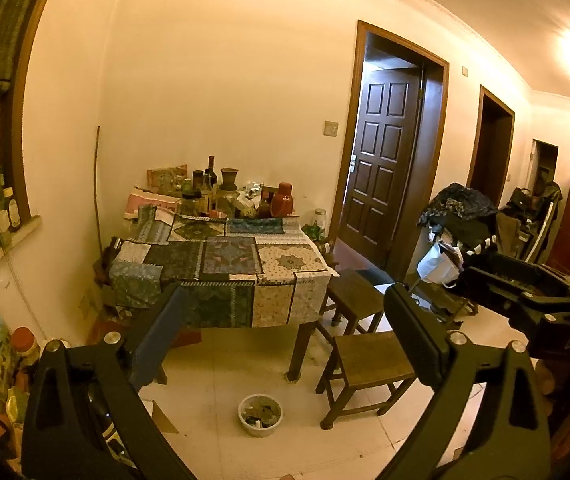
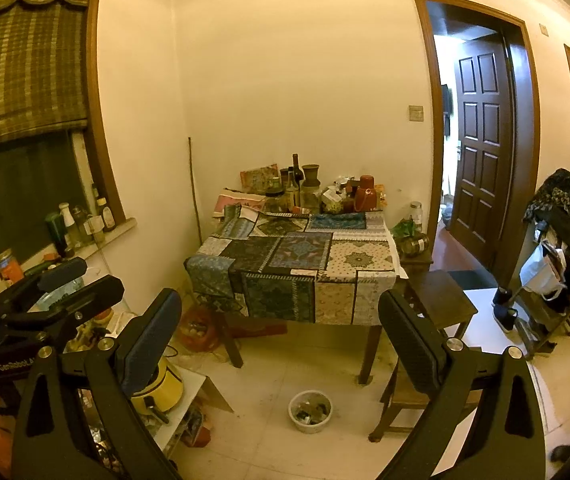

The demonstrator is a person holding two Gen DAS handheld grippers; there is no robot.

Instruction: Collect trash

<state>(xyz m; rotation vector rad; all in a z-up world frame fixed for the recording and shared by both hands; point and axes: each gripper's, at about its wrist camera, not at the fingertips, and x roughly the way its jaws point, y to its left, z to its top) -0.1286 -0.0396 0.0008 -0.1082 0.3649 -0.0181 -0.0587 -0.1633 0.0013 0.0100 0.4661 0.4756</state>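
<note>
A small white bowl (image 1: 260, 415) holding dark scraps sits on the tiled floor in front of the table; it also shows in the right wrist view (image 2: 310, 411). My left gripper (image 1: 285, 328) is open and empty, held well above the floor and facing the table. My right gripper (image 2: 281, 328) is open and empty too, at a similar height. The right gripper's body shows at the right of the left wrist view (image 1: 525, 288), and the left gripper's body shows at the left of the right wrist view (image 2: 57, 292).
A table with a patchwork cloth (image 2: 297, 256) carries bottles and jars (image 2: 309, 192) at its far edge. Wooden stools (image 1: 369, 364) stand at its right. A cluttered low shelf with a yellow appliance (image 2: 161, 388) is at left. A clothes-laden rack (image 2: 561, 240) stands right, by an open door (image 2: 481, 136).
</note>
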